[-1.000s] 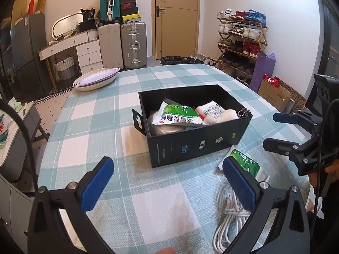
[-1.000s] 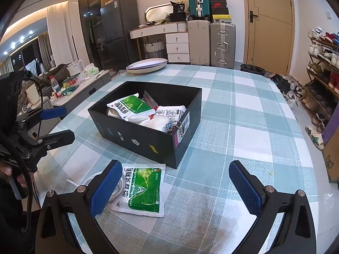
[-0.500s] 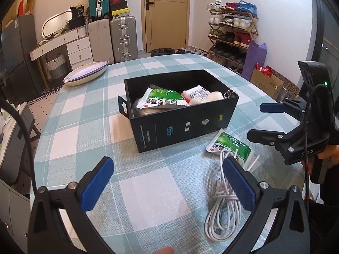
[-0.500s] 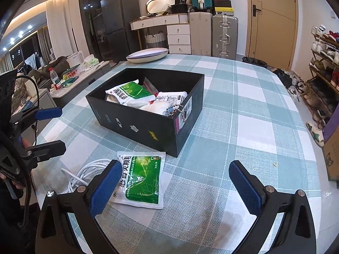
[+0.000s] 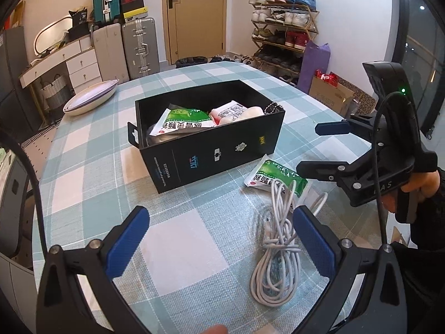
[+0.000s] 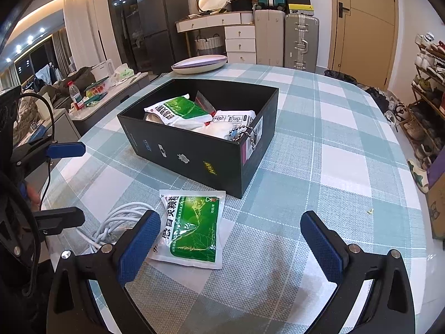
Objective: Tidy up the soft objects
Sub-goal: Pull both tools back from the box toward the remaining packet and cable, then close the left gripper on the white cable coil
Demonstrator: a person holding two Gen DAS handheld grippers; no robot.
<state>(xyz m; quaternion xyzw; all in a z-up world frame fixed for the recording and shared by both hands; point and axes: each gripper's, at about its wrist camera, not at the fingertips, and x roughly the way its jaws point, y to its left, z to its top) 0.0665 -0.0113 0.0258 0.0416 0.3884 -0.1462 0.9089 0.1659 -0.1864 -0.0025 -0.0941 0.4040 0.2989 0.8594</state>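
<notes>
Two soft things left to put in the box (image 5: 219, 150)

Both hands' fingers wide open, holding nothing — next, right gripper (image 6: 230, 239) grabs the green packet (image 6: 192, 228) at 11 o'clock, beside the white cord (image 5: 275, 253).

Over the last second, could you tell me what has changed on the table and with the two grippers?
Both grippers pulled back from the black box, so the white cable now shows in full in the left wrist view. The left gripper and right gripper stayed open and empty. The green sachet stayed on the tablecloth beside the box, partly over the cable, and the packets in the box did not move.
</notes>
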